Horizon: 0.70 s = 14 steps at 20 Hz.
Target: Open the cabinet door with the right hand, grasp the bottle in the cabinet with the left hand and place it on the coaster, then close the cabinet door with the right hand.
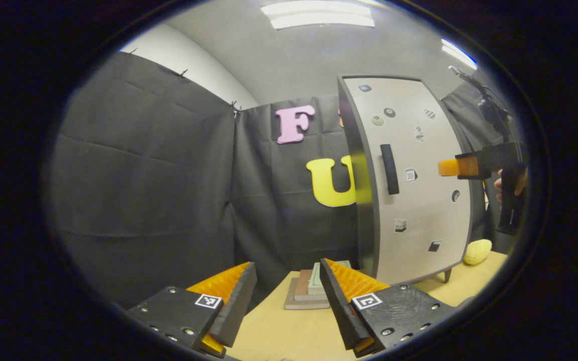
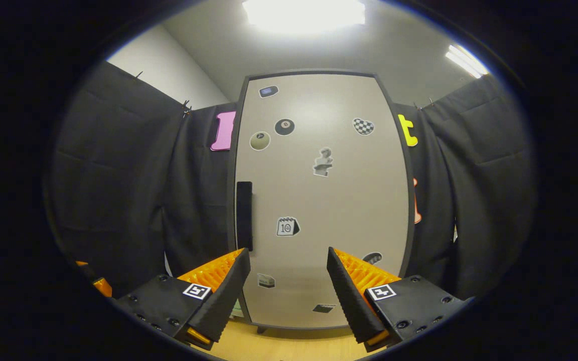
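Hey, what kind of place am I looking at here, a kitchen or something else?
Probably a staged recording booth, not a real kitchen. Black cloth hangs as walls, a small sticker-covered cabinet stands on a light wooden table, and the ceiling carries office-style light panels.

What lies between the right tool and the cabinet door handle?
Nothing. In the left gripper view, the right tool hangs in front of the closed cabinet door, apart from the handle; just bare door panel with small stickers sits between them.
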Available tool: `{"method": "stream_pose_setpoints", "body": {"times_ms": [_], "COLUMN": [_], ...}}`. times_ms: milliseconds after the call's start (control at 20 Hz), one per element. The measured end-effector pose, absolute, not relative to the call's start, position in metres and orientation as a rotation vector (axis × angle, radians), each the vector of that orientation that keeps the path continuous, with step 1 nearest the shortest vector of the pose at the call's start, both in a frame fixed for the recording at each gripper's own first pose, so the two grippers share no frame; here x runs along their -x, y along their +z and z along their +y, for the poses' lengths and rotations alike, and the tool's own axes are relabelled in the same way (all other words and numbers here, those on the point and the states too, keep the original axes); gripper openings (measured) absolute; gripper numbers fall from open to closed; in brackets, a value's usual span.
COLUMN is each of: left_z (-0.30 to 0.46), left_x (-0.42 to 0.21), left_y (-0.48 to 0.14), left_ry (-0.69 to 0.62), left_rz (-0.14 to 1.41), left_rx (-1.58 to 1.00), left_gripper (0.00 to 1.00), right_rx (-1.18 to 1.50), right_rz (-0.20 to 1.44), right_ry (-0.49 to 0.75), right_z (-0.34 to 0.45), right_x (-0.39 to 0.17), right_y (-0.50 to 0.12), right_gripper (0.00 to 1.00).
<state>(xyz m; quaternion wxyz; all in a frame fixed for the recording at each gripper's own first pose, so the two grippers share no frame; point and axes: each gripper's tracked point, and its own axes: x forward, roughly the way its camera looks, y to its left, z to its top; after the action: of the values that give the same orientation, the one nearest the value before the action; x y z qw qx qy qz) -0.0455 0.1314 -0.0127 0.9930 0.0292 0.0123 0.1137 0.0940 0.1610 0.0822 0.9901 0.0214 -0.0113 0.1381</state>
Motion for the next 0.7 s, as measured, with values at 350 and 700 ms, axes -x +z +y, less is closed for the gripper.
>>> {"method": "stream_pose_setpoints", "body": {"times_ms": [350, 700], "left_z": [0.202, 0.245], "left_x": [0.077, 0.102], "left_y": [-0.028, -0.037], "left_ry": [0.356, 0.432], "left_rz": [0.061, 0.081], "left_rx": [-0.082, -0.075], "left_gripper": [0.76, 0.76], "right_rx": [-0.036, 0.025], "right_rz": [-0.002, 0.051], "right_ry": [0.312, 0.288], "right_z": [0.221, 0.257], "right_x": [-0.140, -0.185], "right_y": [0.100, 0.097], "right_gripper": [0.96, 0.92]}}
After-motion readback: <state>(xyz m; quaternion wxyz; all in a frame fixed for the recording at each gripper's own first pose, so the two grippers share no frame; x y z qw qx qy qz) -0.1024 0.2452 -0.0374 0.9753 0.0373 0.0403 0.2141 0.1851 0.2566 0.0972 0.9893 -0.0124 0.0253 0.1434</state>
